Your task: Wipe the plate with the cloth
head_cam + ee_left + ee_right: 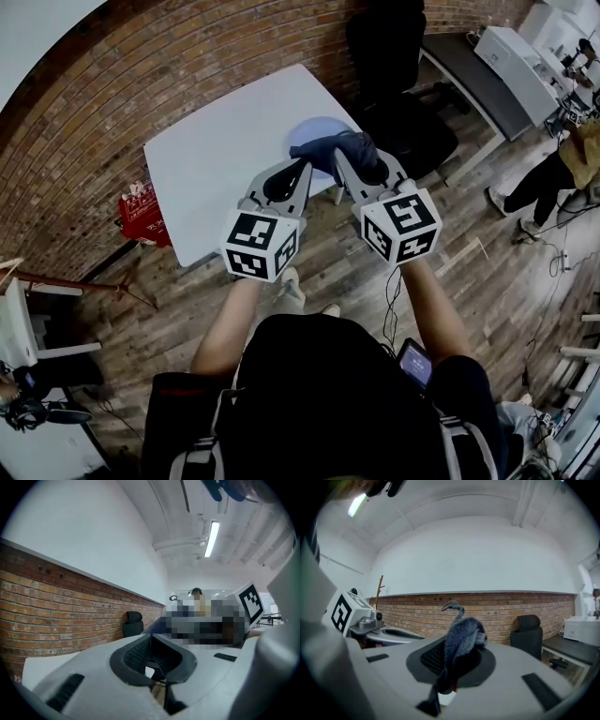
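Near the upper middle of the head view, on the white bench [216,159], lies the pale blue round plate [317,126], its lower edge overlapped by the crumpled dark blue cloth [330,150]. The right claw [345,157] is clamped on that cloth (a tuft pokes past its tips), so the plate lies just up-frame of it, and this claw looks best placed to wipe. The left claw [302,169], closed on nothing, sits just left of the cloth.

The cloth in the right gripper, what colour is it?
The cloth is dark blue-grey, clearest in the right gripper view.
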`<state>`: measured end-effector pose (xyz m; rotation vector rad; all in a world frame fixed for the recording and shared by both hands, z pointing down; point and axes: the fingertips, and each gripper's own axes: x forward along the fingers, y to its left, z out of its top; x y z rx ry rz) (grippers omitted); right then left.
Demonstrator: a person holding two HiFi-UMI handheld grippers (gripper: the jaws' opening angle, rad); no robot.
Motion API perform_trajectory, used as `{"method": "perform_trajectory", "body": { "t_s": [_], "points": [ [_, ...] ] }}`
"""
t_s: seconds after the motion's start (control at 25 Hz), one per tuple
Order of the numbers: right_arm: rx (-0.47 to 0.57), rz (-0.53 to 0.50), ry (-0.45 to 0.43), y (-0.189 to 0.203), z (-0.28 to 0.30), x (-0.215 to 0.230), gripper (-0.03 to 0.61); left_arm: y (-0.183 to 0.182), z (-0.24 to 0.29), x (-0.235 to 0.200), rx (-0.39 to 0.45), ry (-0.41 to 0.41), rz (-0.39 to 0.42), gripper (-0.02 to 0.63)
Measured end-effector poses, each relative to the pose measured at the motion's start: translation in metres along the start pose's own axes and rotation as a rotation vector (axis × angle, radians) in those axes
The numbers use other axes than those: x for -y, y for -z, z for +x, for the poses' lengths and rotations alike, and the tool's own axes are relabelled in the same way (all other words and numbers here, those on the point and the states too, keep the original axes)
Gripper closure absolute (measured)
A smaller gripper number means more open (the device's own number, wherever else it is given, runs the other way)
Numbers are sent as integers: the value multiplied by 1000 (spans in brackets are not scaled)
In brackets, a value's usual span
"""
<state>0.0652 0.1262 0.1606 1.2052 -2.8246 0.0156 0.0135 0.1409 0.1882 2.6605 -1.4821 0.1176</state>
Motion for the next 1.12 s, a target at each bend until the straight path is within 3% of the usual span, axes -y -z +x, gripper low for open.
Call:
{"method": "perform_trajectory", "body": {
  "t_s": [0.44, 1.12],
  "points": [
    [48, 17, 36, -2, -20, 1, 537, -4, -13, 11, 32, -16, 0, 590],
    [43, 25, 17, -2, -19, 8, 538, -9, -2, 11, 26, -23, 20, 591]
  ]
}}
